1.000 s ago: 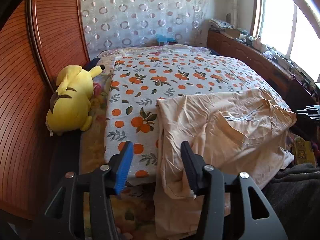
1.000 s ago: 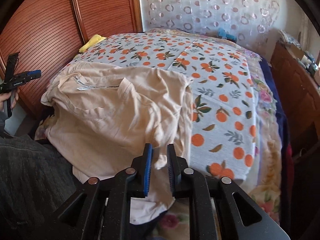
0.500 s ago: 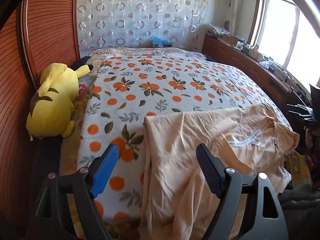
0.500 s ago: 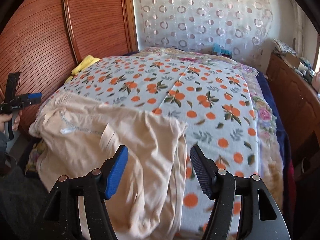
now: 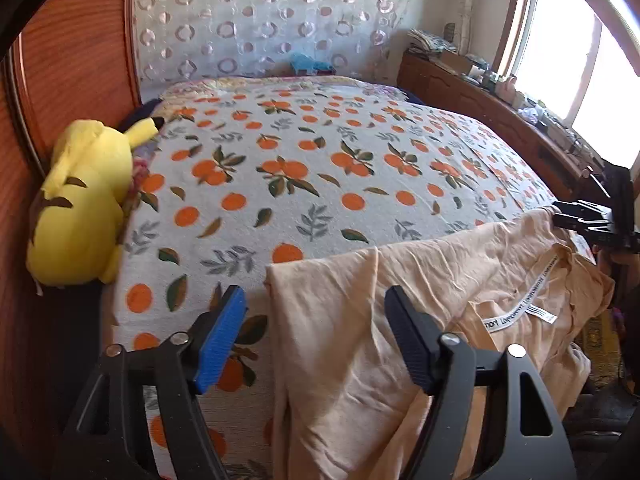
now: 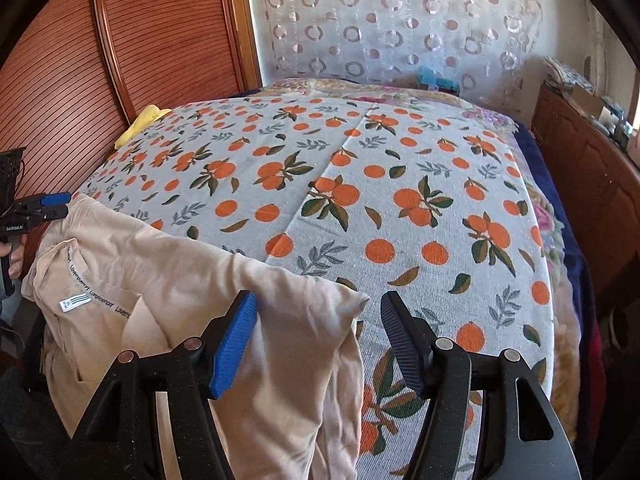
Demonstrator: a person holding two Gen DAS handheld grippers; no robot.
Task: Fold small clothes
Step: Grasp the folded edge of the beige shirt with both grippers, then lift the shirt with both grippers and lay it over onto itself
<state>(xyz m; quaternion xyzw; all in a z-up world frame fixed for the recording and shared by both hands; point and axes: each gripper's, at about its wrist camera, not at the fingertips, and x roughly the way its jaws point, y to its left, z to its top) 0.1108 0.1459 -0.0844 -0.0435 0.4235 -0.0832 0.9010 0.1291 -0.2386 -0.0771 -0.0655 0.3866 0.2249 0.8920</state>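
Observation:
A beige garment (image 5: 420, 300) with a white printed neck tape lies crumpled over the near edge of the bed; it also shows in the right wrist view (image 6: 200, 300). My left gripper (image 5: 314, 340) is open, its jaws wide apart above the garment's left corner. My right gripper (image 6: 318, 340) is open above the garment's right corner. Neither holds anything. The right gripper appears at the far right of the left wrist view (image 5: 588, 220), and the left gripper at the far left of the right wrist view (image 6: 36, 208).
The bed has an orange-fruit patterned cover (image 5: 320, 168). A yellow plush toy (image 5: 80, 208) lies by the wooden headboard (image 5: 68, 60). A wooden cabinet (image 5: 500, 120) with clutter runs under the window. A patterned curtain (image 6: 400, 20) hangs behind.
Both grippers opened wide; the right one let go of the garment's edge. Both moved up and forward over the garment's corners.

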